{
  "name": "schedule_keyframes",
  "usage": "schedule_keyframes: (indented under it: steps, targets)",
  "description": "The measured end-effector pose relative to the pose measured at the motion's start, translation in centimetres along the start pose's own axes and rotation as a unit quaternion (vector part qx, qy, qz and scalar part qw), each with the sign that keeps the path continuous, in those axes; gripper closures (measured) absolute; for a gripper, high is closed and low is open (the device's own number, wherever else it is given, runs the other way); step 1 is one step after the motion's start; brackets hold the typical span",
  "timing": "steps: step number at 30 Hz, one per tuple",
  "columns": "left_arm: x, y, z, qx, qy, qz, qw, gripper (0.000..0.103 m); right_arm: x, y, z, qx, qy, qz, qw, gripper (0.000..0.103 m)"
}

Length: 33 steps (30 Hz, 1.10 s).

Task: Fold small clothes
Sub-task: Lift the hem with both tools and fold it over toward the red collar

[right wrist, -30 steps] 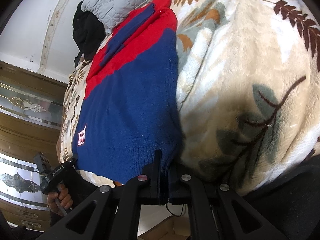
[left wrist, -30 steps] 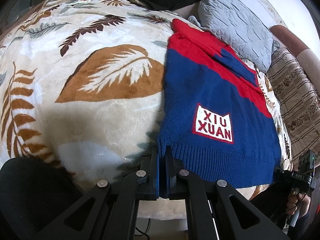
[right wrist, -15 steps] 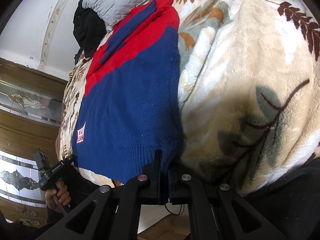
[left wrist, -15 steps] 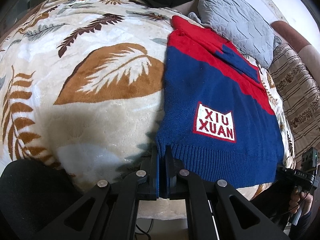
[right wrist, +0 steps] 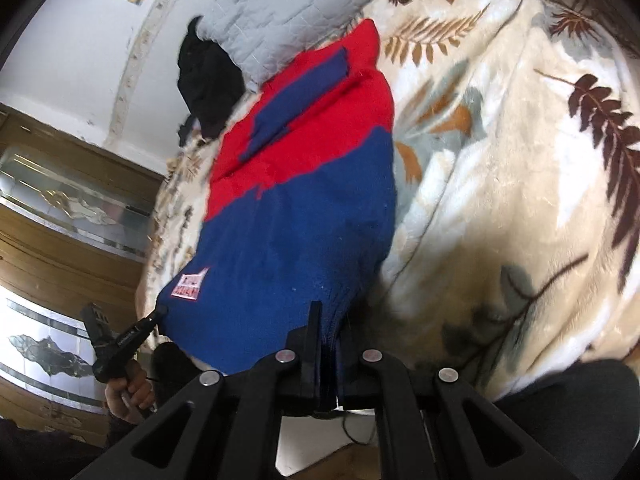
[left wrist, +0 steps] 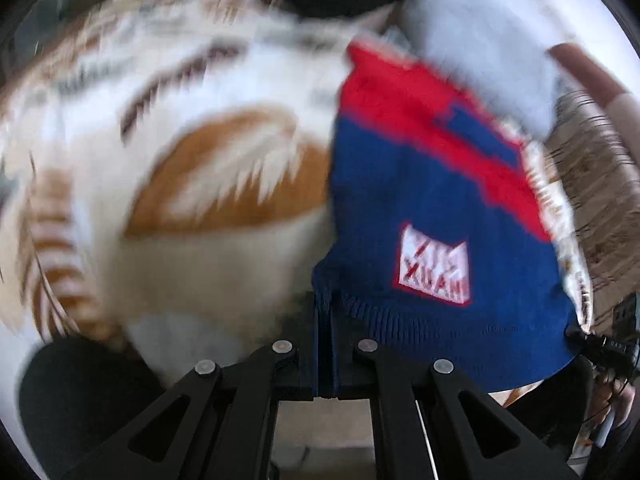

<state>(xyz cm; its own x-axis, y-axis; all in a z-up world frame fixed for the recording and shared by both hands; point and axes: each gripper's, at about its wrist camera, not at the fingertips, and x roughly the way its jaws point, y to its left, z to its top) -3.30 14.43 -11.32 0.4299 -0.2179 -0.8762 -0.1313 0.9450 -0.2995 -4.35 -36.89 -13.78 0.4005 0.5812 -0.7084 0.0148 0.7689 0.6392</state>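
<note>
Since the earlier frames, the sweater's [right wrist: 296, 240] near hem has lifted a little off the blanket [right wrist: 500, 200], both hem corners raised. The left wrist view is now motion-blurred, so the white patch [left wrist: 434, 266] reads only partly: "XUAN". Left gripper [left wrist: 325, 320] fingers are pressed together on the hem's left corner; right gripper [right wrist: 326, 332] fingers pinch the opposite corner. The blue and red sweater lies flat on the bed, its red top toward a grey quilted pillow [right wrist: 276, 12]. Black clothing [right wrist: 208, 80] lies beyond, partly hidden.
</note>
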Motion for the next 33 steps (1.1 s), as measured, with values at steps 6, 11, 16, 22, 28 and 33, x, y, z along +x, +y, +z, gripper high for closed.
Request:
schedule_keyframes:
  steps: [6, 11, 16, 22, 28, 33]
  targets:
    - [-5.5, -4.4, 6.0, 0.064, -0.098, -0.039, 0.9923, 0.099, 0.2, 0.7, 2.6, 0.007, 0.011, 0.027, 1.000, 0.098]
    - [-4.5, -9.7, 18.1, 0.119, -0.184, -0.056, 0.9741, 0.099, -2.5, 4.3, 13.9, -0.027, -0.086, 0.085, 0.992, 0.098]
    - [4.3, -12.2, 28.5, 0.113, -0.181, 0.000, 0.9770, 0.078, 0.2, 4.5, 26.6, -0.022, -0.177, 0.059, 0.982, 0.093]
    - [10.7, -7.4, 28.6, 0.067, -0.112, 0.054, 0.9899, 0.057, 6.0, -1.6, 28.1, 0.029, -0.166, -0.035, 0.985, 0.020]
    - [8.4, -6.2, 23.9, 0.086, -0.103, 0.027, 0.9906, 0.056, 4.8, -1.4, 22.7, -0.013, -0.116, -0.027, 0.993, 0.020]
    - [12.9, -8.3, 22.1, 0.104, -0.035, 0.030, 0.9935, 0.066, 8.5, 0.8, 22.4, -0.052, -0.063, -0.047, 0.996, 0.027]
